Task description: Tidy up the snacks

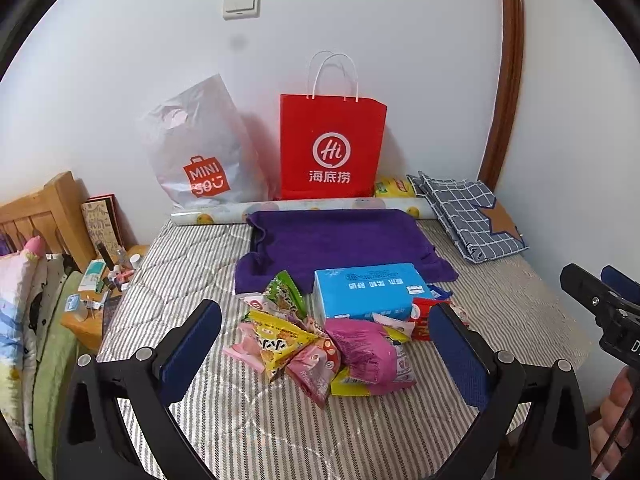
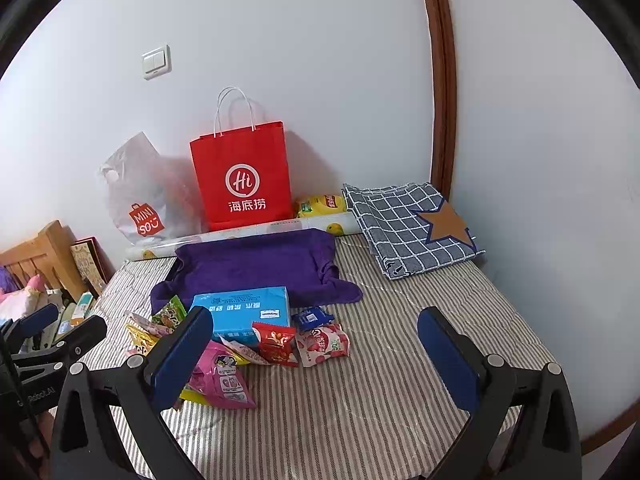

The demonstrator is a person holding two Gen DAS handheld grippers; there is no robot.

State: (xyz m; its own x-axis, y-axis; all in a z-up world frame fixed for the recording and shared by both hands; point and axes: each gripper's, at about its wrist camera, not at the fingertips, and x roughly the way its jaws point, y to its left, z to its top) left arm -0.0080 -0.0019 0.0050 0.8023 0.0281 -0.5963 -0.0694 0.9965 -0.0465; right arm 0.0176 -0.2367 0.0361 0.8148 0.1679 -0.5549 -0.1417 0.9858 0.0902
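Observation:
A heap of snack packets (image 1: 320, 344) lies on the striped mattress (image 1: 192, 264), pink, yellow, green and red ones, beside a blue tissue box (image 1: 366, 290). In the right wrist view the same snack packets (image 2: 256, 348) and blue tissue box (image 2: 244, 312) sit left of centre. My left gripper (image 1: 326, 352) is open, its fingers straddling the heap just above it, holding nothing. My right gripper (image 2: 314, 356) is open too, hovering over bare mattress to the right of the heap. A red paper bag (image 1: 332, 146) stands against the wall behind a purple towel (image 1: 344, 244).
A white plastic shopping bag (image 1: 200, 152) leans beside the red bag. A rolled sheet (image 1: 280, 210) lies along the wall, a folded checked cloth (image 1: 468, 214) at back right, a yellow packet (image 1: 394, 188) behind. A wooden bedside shelf (image 1: 88, 320) with small items is at left.

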